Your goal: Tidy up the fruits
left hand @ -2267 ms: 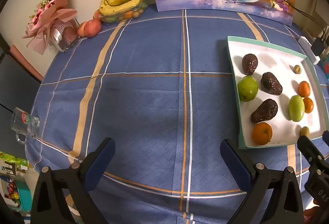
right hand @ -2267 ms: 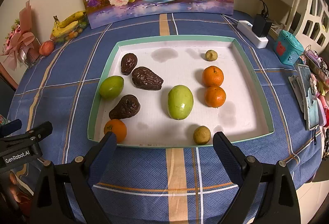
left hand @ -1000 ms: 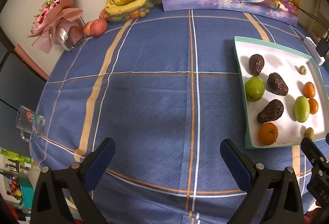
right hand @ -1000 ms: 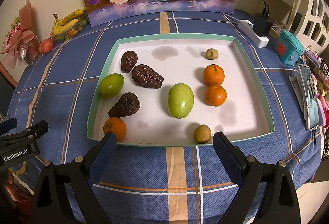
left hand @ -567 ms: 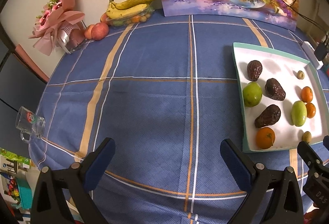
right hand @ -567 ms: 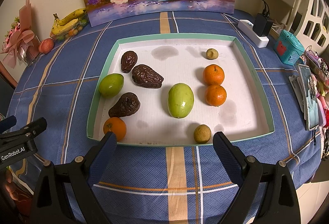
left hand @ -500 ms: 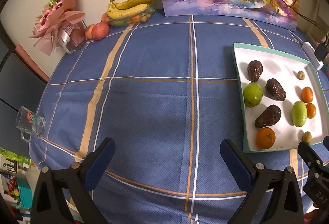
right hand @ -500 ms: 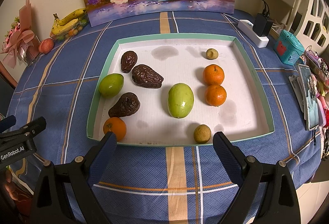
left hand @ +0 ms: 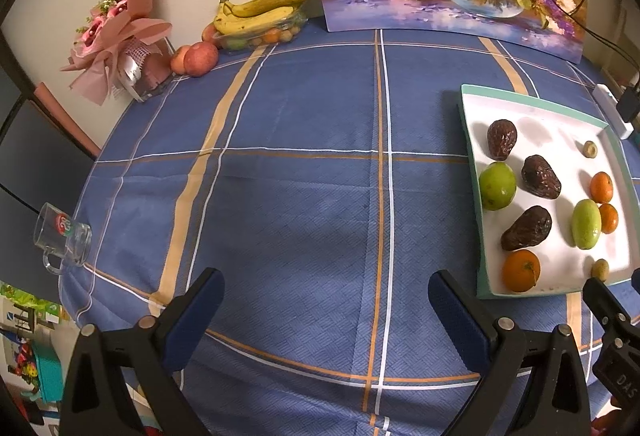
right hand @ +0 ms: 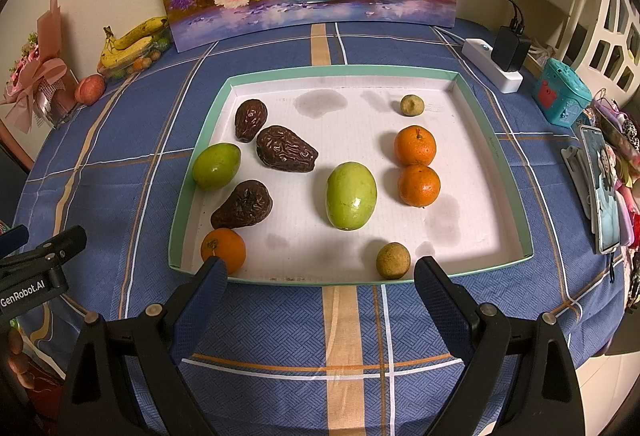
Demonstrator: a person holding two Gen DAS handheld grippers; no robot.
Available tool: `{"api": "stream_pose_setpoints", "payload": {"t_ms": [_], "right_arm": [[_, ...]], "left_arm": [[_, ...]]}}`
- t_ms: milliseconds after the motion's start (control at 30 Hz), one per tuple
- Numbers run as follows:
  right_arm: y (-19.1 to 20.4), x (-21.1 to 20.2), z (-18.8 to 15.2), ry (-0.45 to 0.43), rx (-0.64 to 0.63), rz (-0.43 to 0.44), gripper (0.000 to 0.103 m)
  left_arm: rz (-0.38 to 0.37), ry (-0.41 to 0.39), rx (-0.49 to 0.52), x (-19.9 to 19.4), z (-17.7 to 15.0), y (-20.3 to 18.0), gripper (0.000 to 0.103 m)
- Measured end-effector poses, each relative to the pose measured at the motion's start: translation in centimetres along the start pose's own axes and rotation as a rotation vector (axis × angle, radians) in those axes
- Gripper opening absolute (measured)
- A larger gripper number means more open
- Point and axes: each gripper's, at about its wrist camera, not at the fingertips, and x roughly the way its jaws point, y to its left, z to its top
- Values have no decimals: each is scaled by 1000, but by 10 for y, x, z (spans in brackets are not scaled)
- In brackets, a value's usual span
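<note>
- Desk (right hand: pixel 256 320) – round, draped in woven blue plaid cloth.
- Tray (right hand: pixel 496 152) – square, white floor, mint rim, at the desk's right, as a moment ago.
- Left tongs (left hand: pixel 326 294), right tongs (right hand: pixel 320 278) – both spread wide, empty; the left view has shifted slightly.
- Fruits inside: smooth green mango (right hand: pixel 351 195), three wrinkled brown avocados (right hand: pixel 286 149), glossy oranges (right hand: pixel 415 145).

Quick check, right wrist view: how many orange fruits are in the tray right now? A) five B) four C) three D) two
C: the tray holds two oranges touching on its right side and one orange at the near left corner.
</note>
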Motion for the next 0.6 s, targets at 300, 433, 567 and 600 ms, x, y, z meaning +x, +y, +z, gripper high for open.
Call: {"api": "stream_pose_setpoints", "payload": {"t_ms": [300, 433, 567, 600], "right_arm": [[0, 1, -1, 2, -1, 0, 95], [0, 1, 0, 2, -1, 0, 95], [0, 0, -1, 1, -1, 0, 95], [0, 1, 0, 2, -1, -1, 95]], "left_arm": [[2, -4, -7, 0, -1, 3, 103], [4, 0, -9, 1, -1, 3, 103], [4, 1, -8, 1, 0, 3, 103], [3, 2, -9, 1, 0, 3, 103]]}}
